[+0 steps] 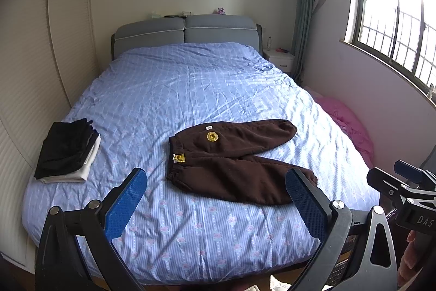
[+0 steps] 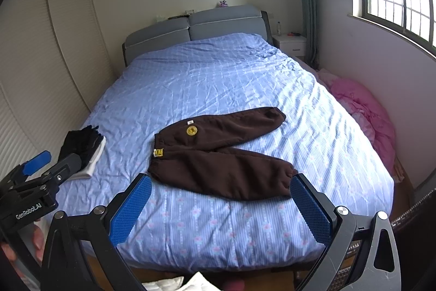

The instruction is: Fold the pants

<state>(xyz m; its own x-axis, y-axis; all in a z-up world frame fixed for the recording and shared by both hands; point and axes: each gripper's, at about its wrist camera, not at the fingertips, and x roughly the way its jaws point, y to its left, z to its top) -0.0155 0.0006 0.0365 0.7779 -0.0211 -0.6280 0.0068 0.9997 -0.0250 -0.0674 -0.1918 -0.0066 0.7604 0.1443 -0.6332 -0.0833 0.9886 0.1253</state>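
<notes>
Dark brown pants [image 1: 237, 157] lie flat on the blue bed cover, waistband to the left, both legs spread to the right in a V; they also show in the right wrist view [image 2: 220, 152]. A yellow patch [image 1: 212, 137] and a yellow tag mark the waist area. My left gripper [image 1: 215, 198] is open and empty, held above the foot of the bed, short of the pants. My right gripper [image 2: 220, 201] is open and empty, also near the foot of the bed. Each gripper shows at the edge of the other's view.
A stack of folded black and white clothes [image 1: 68, 152] sits at the bed's left edge. A pink blanket [image 2: 368, 111] lies on the floor to the right. The grey headboard [image 1: 185, 32], a white nightstand [image 1: 279, 59] and the window are beyond.
</notes>
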